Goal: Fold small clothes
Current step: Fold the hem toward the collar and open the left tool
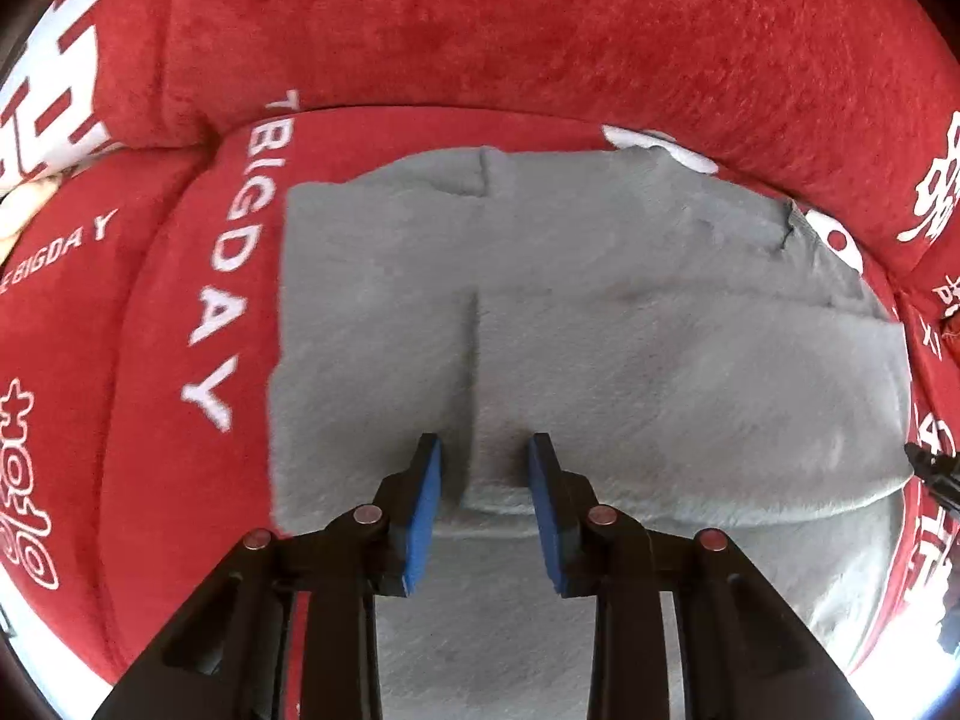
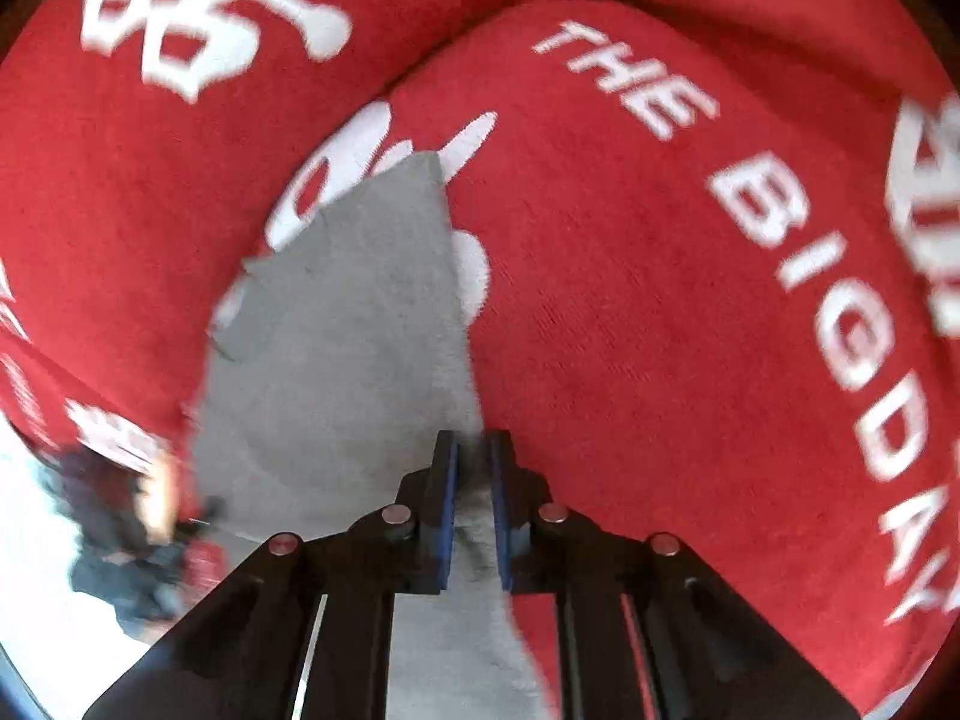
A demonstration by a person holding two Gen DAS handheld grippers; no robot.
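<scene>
Grey fleece garment (image 1: 600,330), one, lies under the spread left gripper (image 1: 485,456) on a red sofa cover (image 1: 540,30). Right gripper (image 2: 474,450) pinches its edge.

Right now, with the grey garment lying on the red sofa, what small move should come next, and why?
Probably close the left gripper on the grey garment. Its jaws stand open over the near edge, astride a crease, holding nothing. The right gripper is already shut on the garment's edge, above the red sofa cover. With both edges held, the fold could be carried over evenly.
</scene>
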